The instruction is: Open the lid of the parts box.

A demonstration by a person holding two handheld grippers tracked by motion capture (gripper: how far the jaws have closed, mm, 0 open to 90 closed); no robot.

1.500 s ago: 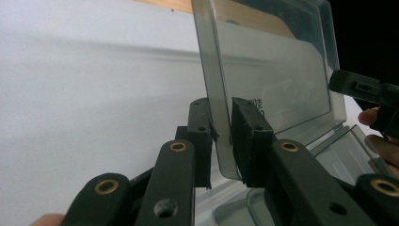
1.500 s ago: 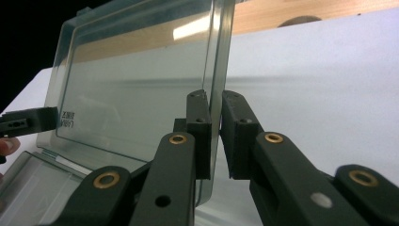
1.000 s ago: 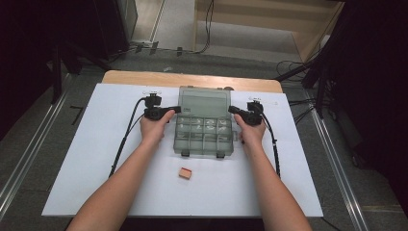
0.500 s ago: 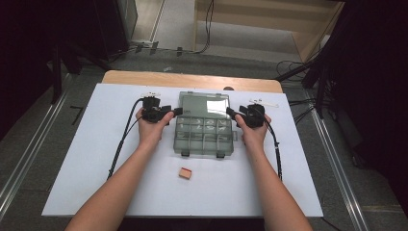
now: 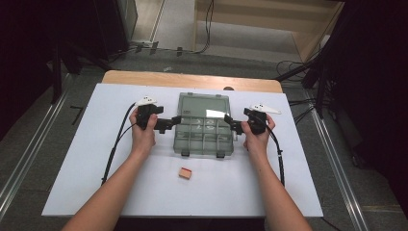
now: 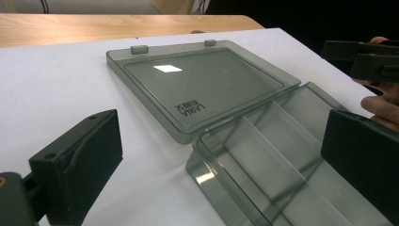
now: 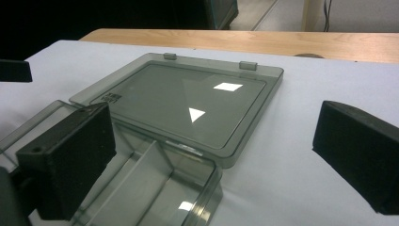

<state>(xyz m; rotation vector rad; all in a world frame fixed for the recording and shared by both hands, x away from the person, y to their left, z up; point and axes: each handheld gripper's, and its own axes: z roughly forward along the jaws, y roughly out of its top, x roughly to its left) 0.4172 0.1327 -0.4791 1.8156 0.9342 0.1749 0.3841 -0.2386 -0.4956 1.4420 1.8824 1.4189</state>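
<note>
A clear grey compartment box (image 5: 204, 139) lies on the white table top (image 5: 86, 159), its lid (image 5: 203, 106) folded flat behind it. My left gripper (image 5: 169, 123) sits at the box's left edge and my right gripper (image 5: 232, 125) at its right edge. Both have just been opening and stand open, their pads touching nothing. In the left gripper view the left gripper (image 6: 221, 155) straddles a corner of the box (image 6: 263, 155), with the lid (image 6: 202, 84) beyond. The right gripper (image 7: 216, 150) likewise spans the box's (image 7: 141, 188) corner below the lid (image 7: 188, 99).
A small tan block (image 5: 185, 173) lies on the white top in front of the box. A wooden table edge (image 5: 192, 79) runs behind the white top. Cables trail from both grippers along the forearms. Dark floor and rails flank the table.
Both grippers have pulled back from the lid's side edges toward the person and outward, and their jaws have spread wide. The lid stays flat behind the box.
</note>
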